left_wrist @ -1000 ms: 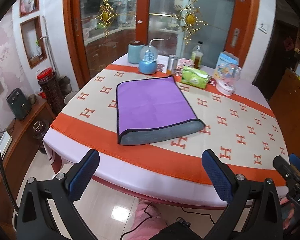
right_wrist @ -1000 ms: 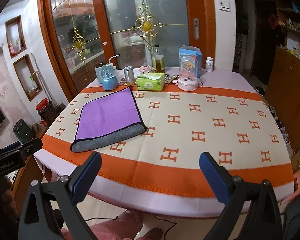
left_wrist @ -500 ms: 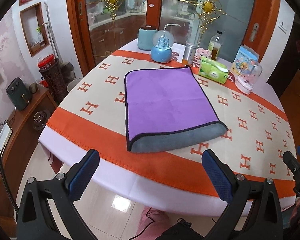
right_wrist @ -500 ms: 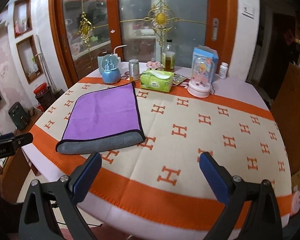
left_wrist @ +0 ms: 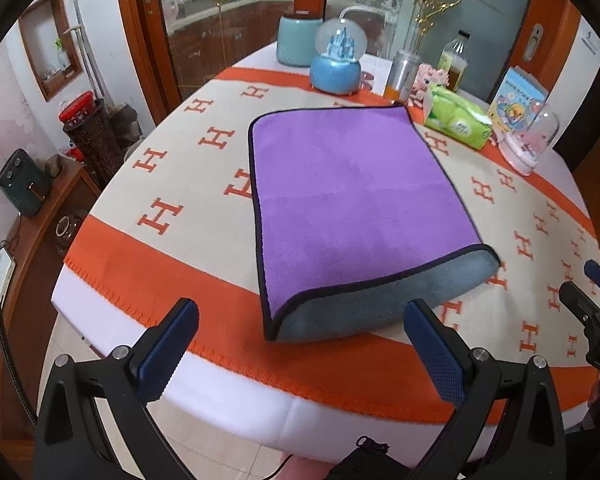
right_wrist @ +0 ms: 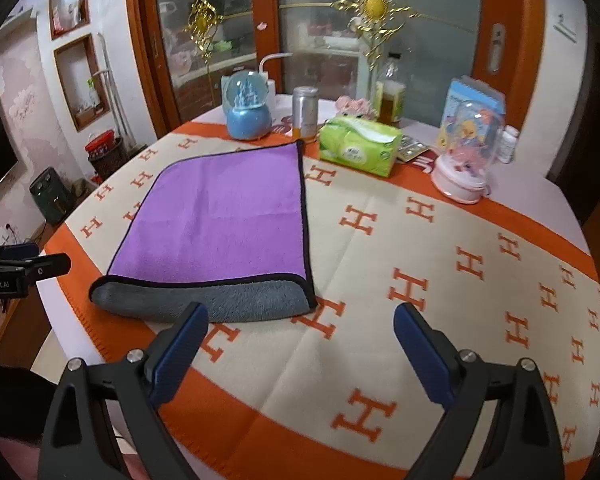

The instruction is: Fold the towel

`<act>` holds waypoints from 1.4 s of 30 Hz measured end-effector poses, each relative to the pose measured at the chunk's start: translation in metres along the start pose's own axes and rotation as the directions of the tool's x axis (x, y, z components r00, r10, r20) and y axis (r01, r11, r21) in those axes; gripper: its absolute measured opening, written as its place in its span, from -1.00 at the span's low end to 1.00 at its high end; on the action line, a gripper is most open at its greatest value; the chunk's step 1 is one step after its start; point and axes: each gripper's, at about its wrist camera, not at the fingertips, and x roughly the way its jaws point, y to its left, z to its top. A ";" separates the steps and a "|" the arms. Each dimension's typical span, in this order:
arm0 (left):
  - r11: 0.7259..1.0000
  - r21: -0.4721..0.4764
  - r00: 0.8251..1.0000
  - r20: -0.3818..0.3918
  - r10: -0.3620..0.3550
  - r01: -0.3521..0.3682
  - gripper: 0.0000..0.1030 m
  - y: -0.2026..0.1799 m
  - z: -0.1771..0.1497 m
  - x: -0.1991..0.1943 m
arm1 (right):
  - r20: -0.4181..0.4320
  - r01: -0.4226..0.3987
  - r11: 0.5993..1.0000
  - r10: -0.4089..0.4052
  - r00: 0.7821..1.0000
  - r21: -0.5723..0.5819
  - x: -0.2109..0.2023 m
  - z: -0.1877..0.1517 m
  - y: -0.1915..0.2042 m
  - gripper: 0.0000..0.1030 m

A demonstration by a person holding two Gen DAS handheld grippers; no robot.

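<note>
A purple towel (left_wrist: 348, 200) with a grey underside and black trim lies folded flat on the table; its grey folded edge faces me. It also shows in the right wrist view (right_wrist: 224, 216). My left gripper (left_wrist: 300, 340) is open and empty, just short of the towel's near edge above the table rim. My right gripper (right_wrist: 300, 340) is open and empty, over the cloth to the right of the towel's near right corner. The left gripper appears at the right view's left edge (right_wrist: 24, 268), the right gripper at the left view's right edge (left_wrist: 592, 312).
The table (left_wrist: 148, 288) has an orange and cream H-patterned cloth. Along its far side stand a blue snow globe (right_wrist: 248, 112), a can (right_wrist: 305, 112), a green tissue pack (right_wrist: 360, 148), a bottle (right_wrist: 390, 92), a pink domed toy (right_wrist: 466, 160) and a blue box (right_wrist: 472, 100).
Both grippers have moved forward and closer to the table; the towel now looms larger in both views. The jaws stay open. The towel has not moved.
</note>
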 end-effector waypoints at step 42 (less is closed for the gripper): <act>0.995 0.005 0.967 -0.238 -0.096 0.100 -0.48 0.008 0.004 0.109 | -0.188 -0.092 0.994 0.081 0.979 -0.051 0.116 0.005 0.003 -0.18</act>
